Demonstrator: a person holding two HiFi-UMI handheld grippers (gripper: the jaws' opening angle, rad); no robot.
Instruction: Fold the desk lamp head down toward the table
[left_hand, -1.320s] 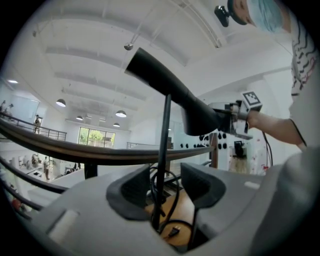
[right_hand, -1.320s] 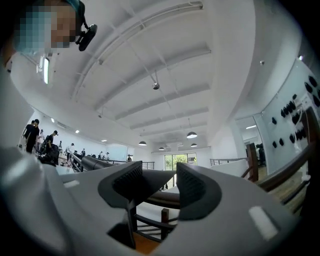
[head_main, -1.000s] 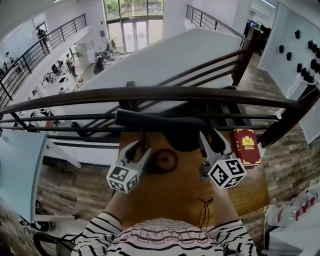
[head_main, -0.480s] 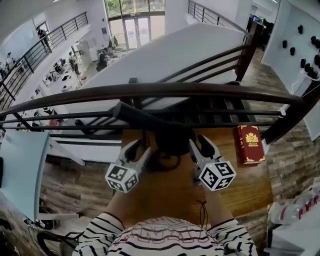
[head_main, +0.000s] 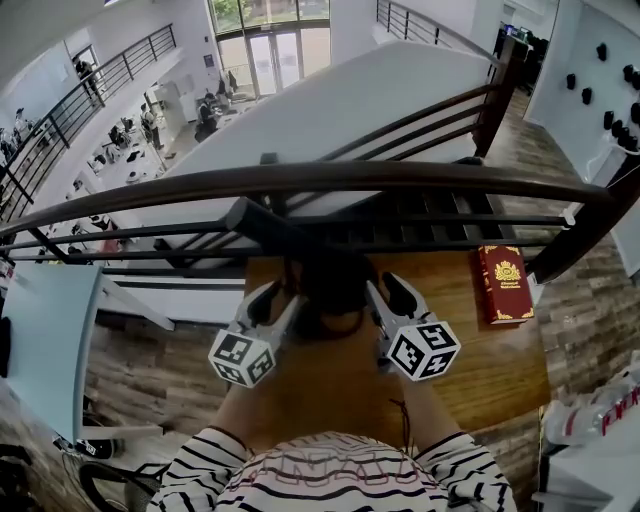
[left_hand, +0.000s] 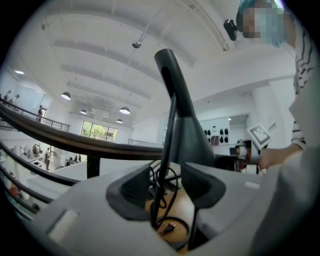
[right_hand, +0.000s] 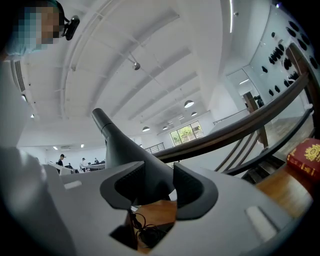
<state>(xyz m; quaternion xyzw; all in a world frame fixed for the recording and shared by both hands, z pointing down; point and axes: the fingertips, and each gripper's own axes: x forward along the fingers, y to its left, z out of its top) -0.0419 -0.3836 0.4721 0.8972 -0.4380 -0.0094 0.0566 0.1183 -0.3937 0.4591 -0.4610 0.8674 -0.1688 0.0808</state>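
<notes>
- Railing of dark wood (head_main: 320, 180) just behind black desk lamp (head_main: 330, 278); red gilt book (head_main: 505, 283) off right.
- Brown wooden table (head_main: 480, 370), balcony above open office.
- Tongs: left gripper (head_main: 275, 297) spread round thin lamp stem (left_hand: 167, 145); right gripper (head_main: 385, 288) just closing, pinching lamp head (right_hand: 145, 165).

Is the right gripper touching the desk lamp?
Cannot tell. In the right gripper view the desk lamp stands between the jaws of the right gripper, which have just been closing, but neither contact nor gap shows plainly; the head view is dark.

**Both grippers level, side by side**

Holding left gripper (head_main: 277, 293) with jaws wide apart around the desk lamp (left_hand: 172, 80), clear of it. Just narrowed jaws of right gripper (head_main: 384, 287) onto that lamp, pads apparently pressing it.
</notes>
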